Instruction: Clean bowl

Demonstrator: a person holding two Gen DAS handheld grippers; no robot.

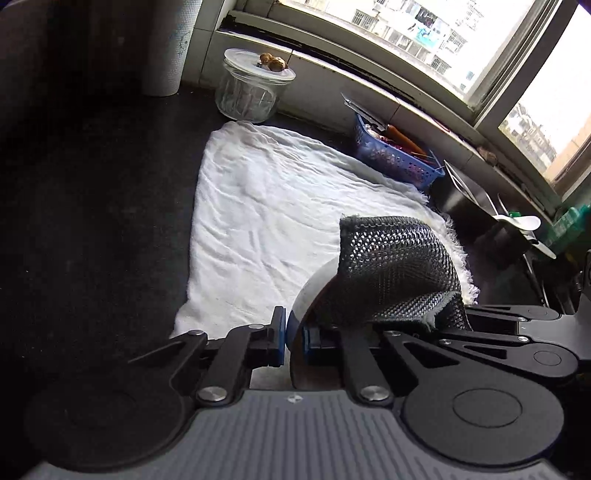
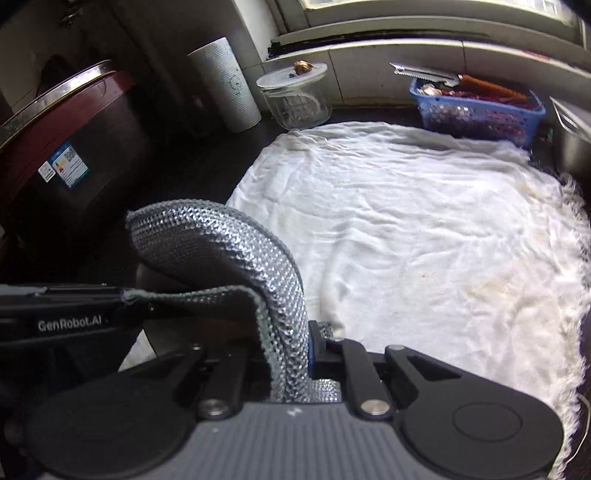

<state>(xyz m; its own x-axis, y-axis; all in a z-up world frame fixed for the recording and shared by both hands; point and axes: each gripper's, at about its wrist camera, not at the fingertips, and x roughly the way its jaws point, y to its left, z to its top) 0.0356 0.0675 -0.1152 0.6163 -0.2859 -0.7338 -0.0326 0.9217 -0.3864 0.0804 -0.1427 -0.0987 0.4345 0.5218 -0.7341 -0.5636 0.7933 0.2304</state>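
**Scrubbing the bowl, rim pinched and mesh pressed in**

Daylight from the window (image 1: pixel 424 33) at twelve o'clock falls across a dark counter (image 1: pixel 92 221) with a white towel (image 1: pixel 277 206) spread over it. A glass jar (image 1: pixel 253 86) and a blue basket (image 1: pixel 391 155) sit beyond the towel, at eleven and one o'clock.

My left gripper (image 1: pixel 294 334) is clenched on the rim of the bowl (image 1: pixel 314 291), which is held near the towel's near edge, at six o'clock in the left view. My right gripper (image 2: pixel 291 354) is clamped on a silvery mesh scouring cloth (image 2: pixel 221 251), its loose end draped over the bowl's mouth.

I judge this the wiping step, mid-scrub. Next I must keep the rim pinch firm while working the cloth around the inside wall; how clean the inside is, I cannot tell, since the cloth hides it.
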